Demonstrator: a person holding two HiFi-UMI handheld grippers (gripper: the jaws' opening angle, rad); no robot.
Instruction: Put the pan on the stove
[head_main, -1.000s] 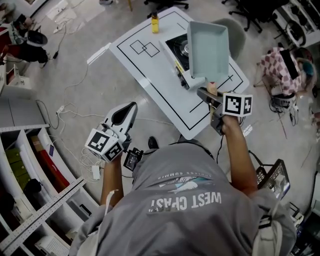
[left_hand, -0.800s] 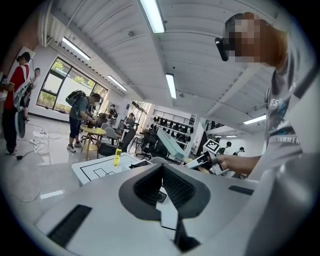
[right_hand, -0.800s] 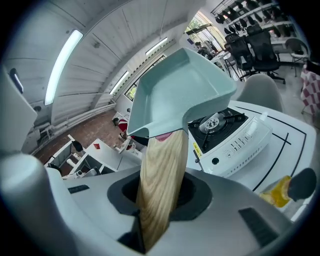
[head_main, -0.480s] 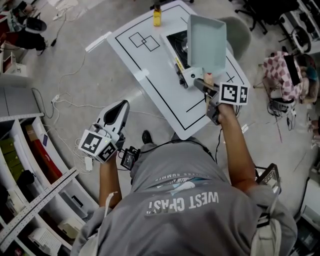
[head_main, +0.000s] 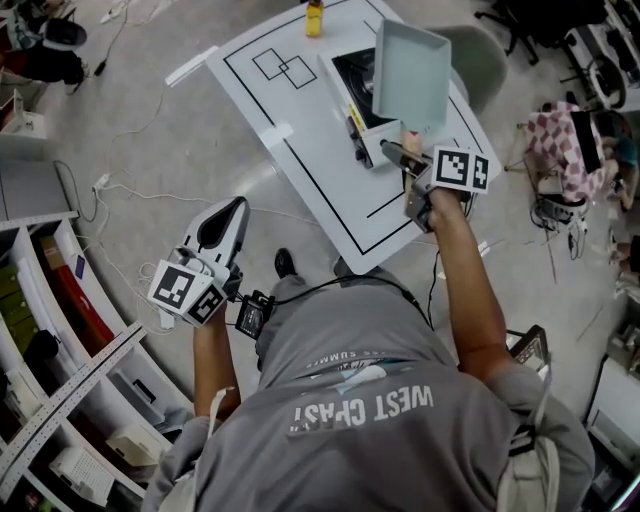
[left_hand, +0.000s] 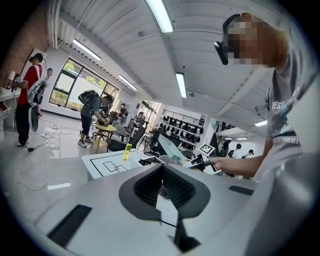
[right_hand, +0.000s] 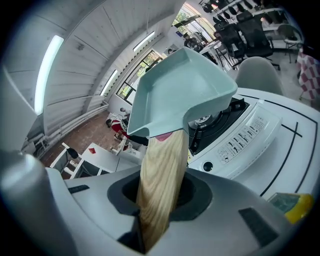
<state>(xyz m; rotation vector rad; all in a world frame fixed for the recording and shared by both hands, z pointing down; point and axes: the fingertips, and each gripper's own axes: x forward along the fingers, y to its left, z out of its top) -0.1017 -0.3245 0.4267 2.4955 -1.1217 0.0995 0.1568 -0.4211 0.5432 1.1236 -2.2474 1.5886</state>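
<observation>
A pale teal square pan (head_main: 410, 75) with a light wooden handle (right_hand: 161, 170) hangs tilted in the air above the stove (head_main: 356, 82). My right gripper (head_main: 402, 158) is shut on that handle, near the table's right front side. In the right gripper view the pan (right_hand: 182, 92) fills the middle, and the stove (right_hand: 235, 125) with its black burner lies just behind and below it. My left gripper (head_main: 230, 212) is off the table at the left, over the floor, with its jaws together and nothing in them (left_hand: 165, 200).
The stove sits on a white table (head_main: 300, 150) marked with black lines. A yellow bottle (head_main: 314, 18) stands at its far edge. Cables lie on the floor at left, shelves at lower left, chairs at upper right. People stand in the distance (left_hand: 92, 117).
The right gripper and pan have crept a little farther over the table towards the stove. The left gripper has drifted slightly left and stays apart from the table.
</observation>
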